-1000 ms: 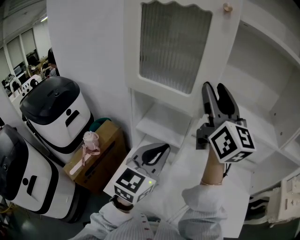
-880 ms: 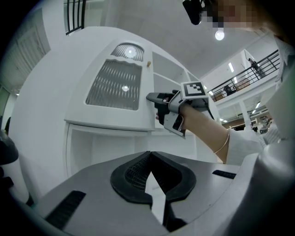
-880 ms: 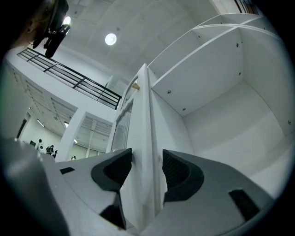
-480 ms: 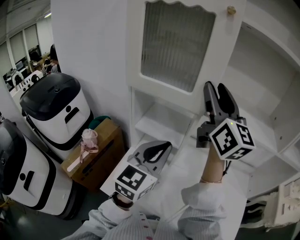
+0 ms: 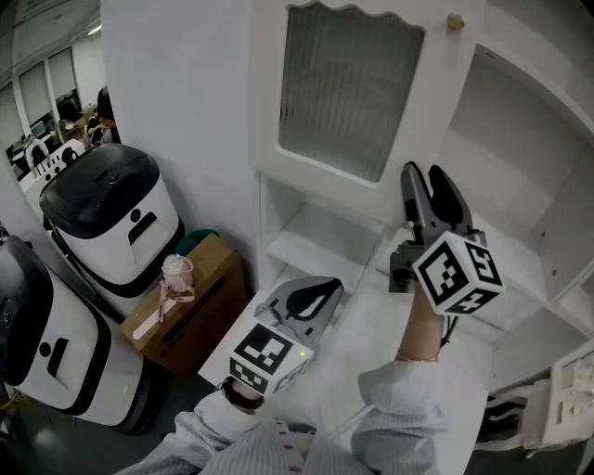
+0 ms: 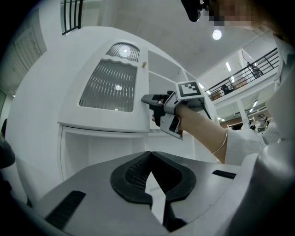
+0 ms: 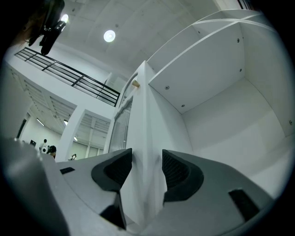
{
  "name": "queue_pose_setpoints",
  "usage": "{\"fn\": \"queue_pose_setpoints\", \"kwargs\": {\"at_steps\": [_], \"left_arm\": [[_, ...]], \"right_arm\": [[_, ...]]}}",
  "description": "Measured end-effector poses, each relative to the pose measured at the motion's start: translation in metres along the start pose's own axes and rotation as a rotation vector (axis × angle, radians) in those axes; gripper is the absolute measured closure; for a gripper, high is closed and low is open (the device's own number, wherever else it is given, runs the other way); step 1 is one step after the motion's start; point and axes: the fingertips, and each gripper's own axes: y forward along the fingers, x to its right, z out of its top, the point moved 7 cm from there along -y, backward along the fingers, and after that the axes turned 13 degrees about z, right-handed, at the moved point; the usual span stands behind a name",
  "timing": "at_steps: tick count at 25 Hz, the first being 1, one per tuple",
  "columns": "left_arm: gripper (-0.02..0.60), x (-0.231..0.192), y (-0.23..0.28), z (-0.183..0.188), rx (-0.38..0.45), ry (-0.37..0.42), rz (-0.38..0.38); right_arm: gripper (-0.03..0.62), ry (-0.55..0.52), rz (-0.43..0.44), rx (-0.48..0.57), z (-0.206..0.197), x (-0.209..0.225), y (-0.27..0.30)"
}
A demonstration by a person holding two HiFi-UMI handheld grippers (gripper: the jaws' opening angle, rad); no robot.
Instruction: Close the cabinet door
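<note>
The white cabinet door (image 5: 348,88), with a ribbed glass pane and a small knob (image 5: 455,20), stands swung out from the open cabinet (image 5: 520,167). My right gripper (image 5: 425,172) is raised at the door's free edge near its lower corner. In the right gripper view the door's edge (image 7: 145,138) runs up between the jaws of the right gripper (image 7: 146,161), and both pads press it. The left gripper view shows the same hold (image 6: 146,99) on the door (image 6: 108,87). My left gripper (image 5: 325,286) hangs lower, in front of the bottom shelves, shut and empty (image 6: 150,154).
Open shelves (image 5: 325,246) lie below the door. On the floor at left stand two white-and-black machines (image 5: 111,218) (image 5: 37,343). Between them and the cabinet is a cardboard box (image 5: 190,315) with a pink cup (image 5: 176,274) on it.
Almost nothing has moved. The left gripper has drifted slightly to the right; the right gripper stays at the door's edge.
</note>
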Motion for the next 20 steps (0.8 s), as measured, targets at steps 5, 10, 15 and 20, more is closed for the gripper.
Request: {"fn": "queue_pose_setpoints", "kwargs": {"at_steps": [5,10,15,20], "left_arm": [[0.571,-0.005,-0.004,0.005,-0.012,0.007,-0.006],[0.571,-0.012,-0.008,0.012,-0.017,0.000,-0.029],[0.571,-0.024,-0.001,0.018,-0.005,-0.012,-0.073],[0.571,-0.019,0.007,0.014,-0.025,-0.035,-0.174]], "right_arm": [[0.391,0.014,-0.010,-0.029,0.002,-0.002,-0.001],[0.391,0.008,-0.021,-0.039,0.001,-0.014,-0.012],[0.395,0.000,0.009,-0.044,-0.002,-0.041,-0.040],[0.448,0.090,-0.009,-0.025,-0.018,-0.066,-0.082]]}}
